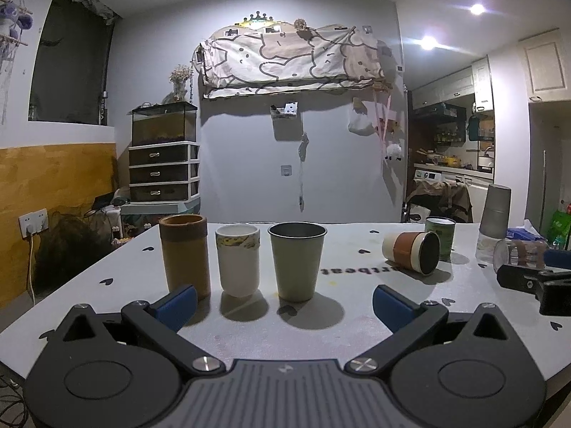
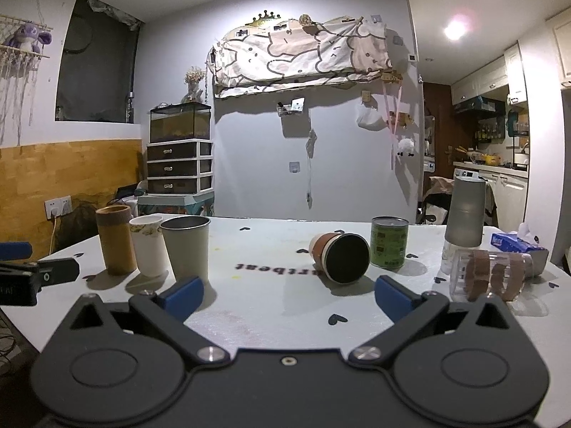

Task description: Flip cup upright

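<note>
Two sets of tongs, left tongs (image 1: pixel 284 306) and right tongs (image 2: pixel 288 299), are seen spread wide and empty above the desk (image 2: pixel 271 249). The tipped cup (image 2: pixel 340 257) is shown on its side just left of the green can (image 2: pixel 389 241), apart from three upright cups (image 1: pixel 242 258) farther left.

Grey wall (image 1: pixel 249 142) stood beyond the fingers, patterned cloth (image 1: pixel 289 57) hung high on it. Ahead-left: dark-fronted drawer unit (image 1: pixel 162 171) with glass tank (image 1: pixel 164 123) on top, wood panelling (image 1: pixel 53 178), wall socket (image 1: pixel 34 223), dark window (image 1: pixel 71 64). Ahead-right: kitchen cabinets (image 2: pixel 492 75), two ceiling lights (image 1: pixel 428 42).
</note>
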